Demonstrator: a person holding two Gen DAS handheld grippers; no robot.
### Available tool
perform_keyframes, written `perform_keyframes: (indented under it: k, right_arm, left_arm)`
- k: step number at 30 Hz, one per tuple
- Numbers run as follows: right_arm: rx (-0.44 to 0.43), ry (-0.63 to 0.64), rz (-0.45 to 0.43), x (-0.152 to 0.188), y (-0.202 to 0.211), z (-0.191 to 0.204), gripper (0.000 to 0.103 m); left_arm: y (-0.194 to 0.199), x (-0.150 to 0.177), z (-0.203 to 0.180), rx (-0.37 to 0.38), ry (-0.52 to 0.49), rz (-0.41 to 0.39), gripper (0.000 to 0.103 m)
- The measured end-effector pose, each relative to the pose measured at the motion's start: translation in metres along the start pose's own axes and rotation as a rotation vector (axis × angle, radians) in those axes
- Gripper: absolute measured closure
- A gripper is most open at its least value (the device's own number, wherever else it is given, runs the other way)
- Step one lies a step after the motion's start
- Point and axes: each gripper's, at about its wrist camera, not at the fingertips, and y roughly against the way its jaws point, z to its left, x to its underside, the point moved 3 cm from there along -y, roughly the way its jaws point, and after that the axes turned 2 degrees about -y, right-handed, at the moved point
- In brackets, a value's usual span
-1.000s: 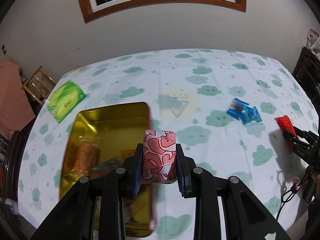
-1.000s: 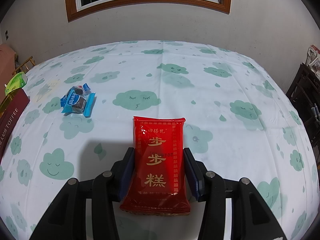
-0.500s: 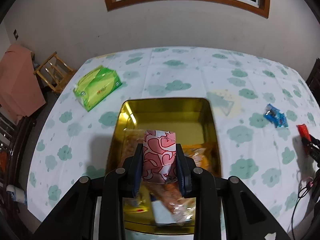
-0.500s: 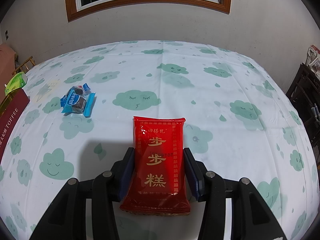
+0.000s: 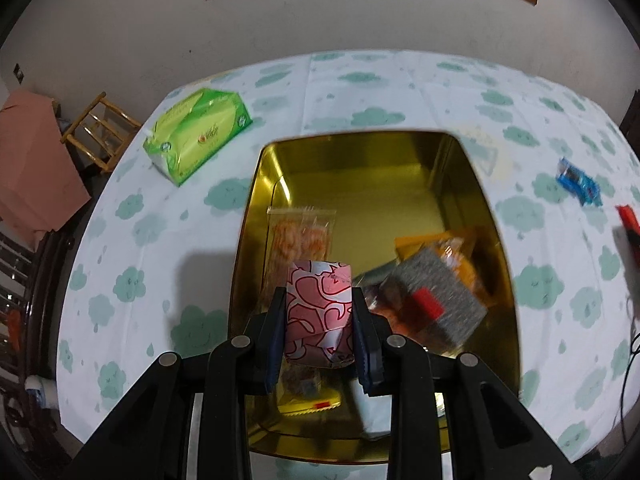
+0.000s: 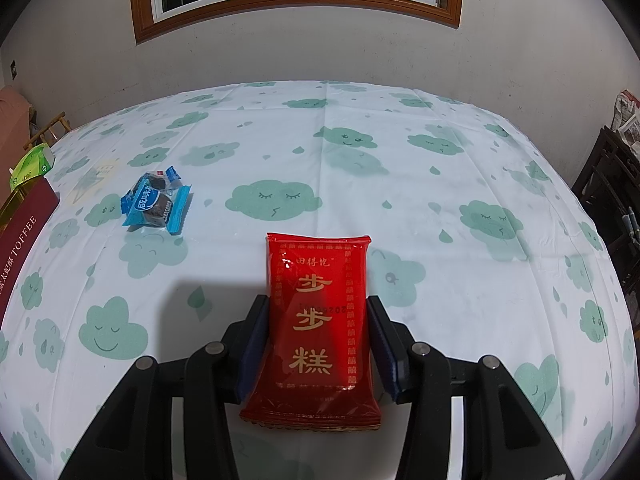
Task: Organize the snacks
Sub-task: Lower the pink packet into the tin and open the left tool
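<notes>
Left-wrist view looked steeply down into the gold tin, its rounded rim ringing a deep well. The left gripper was clamped tight on a pink-and-white patterned packet, which hung over the tin's near half, inside the rim. Below it the near end was crowded with wrapped snacks: a clear pack of orange biscuits toward the left wall, a grey packet with a red label and orange wrappers to the right. The far end of the tin floor lay bare. A green tissue pack sat well apart near the table's far-left edge, and a wooden stool stood just off that edge. A blue wrapped snack lay out on the cloud-print tablecloth to the right.

From the right-wrist view, the right gripper stood partly open but closed on a red packet with gold characters, both pads against its sides. Bare cloth spread ahead toward the wall.
</notes>
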Motion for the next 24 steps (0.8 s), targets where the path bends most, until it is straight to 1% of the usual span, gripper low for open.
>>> perform_keyframes:
  k: [3,12,18,24]
  right_arm:
    - [0.000,0.000,0.000,0.000,0.000,0.000,0.054]
    - [0.001,0.000,0.000,0.000,0.000,0.000,0.053]
    - [0.001,0.001,0.000,0.000,0.000,-0.001,0.053]
    - [0.001,0.001,0.000,0.000,0.000,0.000,0.053]
  left_arm:
    - [-0.007,0.007,0.006,-0.004,0.015,0.016,0.077]
    - [-0.015,0.017,0.016,0.000,0.036,0.031,0.077]
    - [-0.017,0.022,0.018,-0.015,0.036,0.038,0.077]
    - [-0.016,0.024,0.022,-0.019,0.044,0.035,0.074]
